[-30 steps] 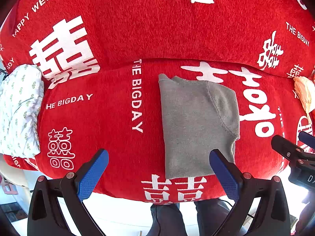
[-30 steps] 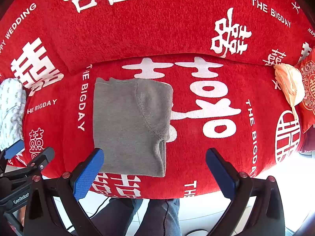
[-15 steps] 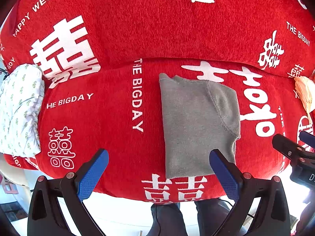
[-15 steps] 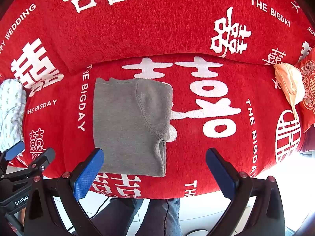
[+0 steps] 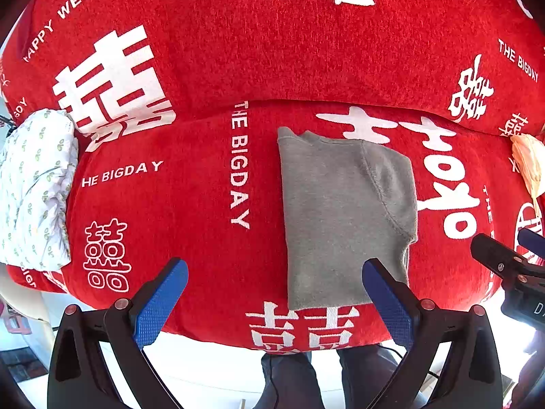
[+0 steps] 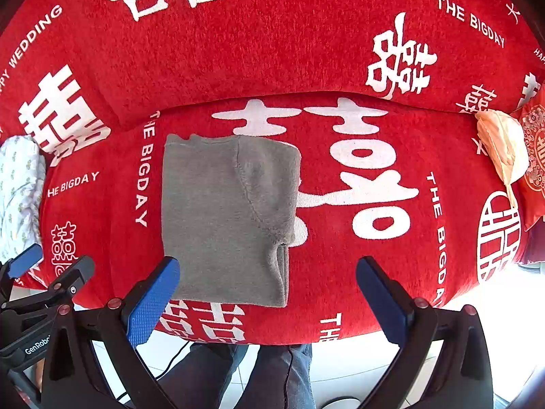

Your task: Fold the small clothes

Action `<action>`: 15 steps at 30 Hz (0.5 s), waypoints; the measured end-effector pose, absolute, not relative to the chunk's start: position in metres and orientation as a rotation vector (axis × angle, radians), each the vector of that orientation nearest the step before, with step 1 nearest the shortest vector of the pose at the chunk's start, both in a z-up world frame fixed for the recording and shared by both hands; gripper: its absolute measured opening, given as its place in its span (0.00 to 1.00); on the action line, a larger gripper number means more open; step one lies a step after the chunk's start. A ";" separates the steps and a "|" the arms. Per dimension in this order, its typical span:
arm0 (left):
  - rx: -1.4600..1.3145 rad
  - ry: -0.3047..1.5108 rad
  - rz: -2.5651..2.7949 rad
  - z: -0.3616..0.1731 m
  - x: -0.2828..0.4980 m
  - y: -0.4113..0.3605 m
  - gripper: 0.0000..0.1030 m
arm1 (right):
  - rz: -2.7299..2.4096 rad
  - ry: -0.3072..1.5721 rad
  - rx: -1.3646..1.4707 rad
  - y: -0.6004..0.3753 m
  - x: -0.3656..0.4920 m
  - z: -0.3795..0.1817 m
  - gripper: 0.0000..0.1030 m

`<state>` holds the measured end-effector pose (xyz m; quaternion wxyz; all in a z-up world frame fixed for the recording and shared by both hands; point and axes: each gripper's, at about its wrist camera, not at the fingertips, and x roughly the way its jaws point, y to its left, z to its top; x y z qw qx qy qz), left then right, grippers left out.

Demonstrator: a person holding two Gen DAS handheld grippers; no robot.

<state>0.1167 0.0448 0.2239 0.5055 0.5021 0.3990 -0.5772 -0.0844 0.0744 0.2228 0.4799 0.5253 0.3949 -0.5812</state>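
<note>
A grey garment (image 5: 340, 218) lies folded into a tall rectangle on the red sofa seat (image 5: 190, 204); it also shows in the right wrist view (image 6: 224, 218). My left gripper (image 5: 272, 293) is open and empty, held above the seat's front edge, its right finger over the garment's near right corner. My right gripper (image 6: 269, 289) is open and empty, its left finger over the garment's near left corner. Each gripper shows at the edge of the other's view.
A white patterned cloth (image 5: 34, 191) lies at the seat's left end. A peach cloth (image 6: 504, 150) and a red cushion (image 6: 534, 167) lie at the right end. The sofa back (image 5: 272, 44) rises behind. A person's legs (image 6: 272, 375) stand below the front edge.
</note>
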 end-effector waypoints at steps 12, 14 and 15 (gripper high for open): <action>1.207 0.965 -1.385 0.224 0.119 0.046 1.00 | -1.418 0.963 1.282 0.074 -0.085 0.222 1.00; 1.208 0.964 -1.387 0.224 0.117 0.046 1.00 | -1.417 0.964 1.281 0.074 -0.085 0.222 1.00; 1.209 0.964 -1.387 0.224 0.118 0.046 1.00 | -1.416 0.964 1.281 0.074 -0.085 0.222 1.00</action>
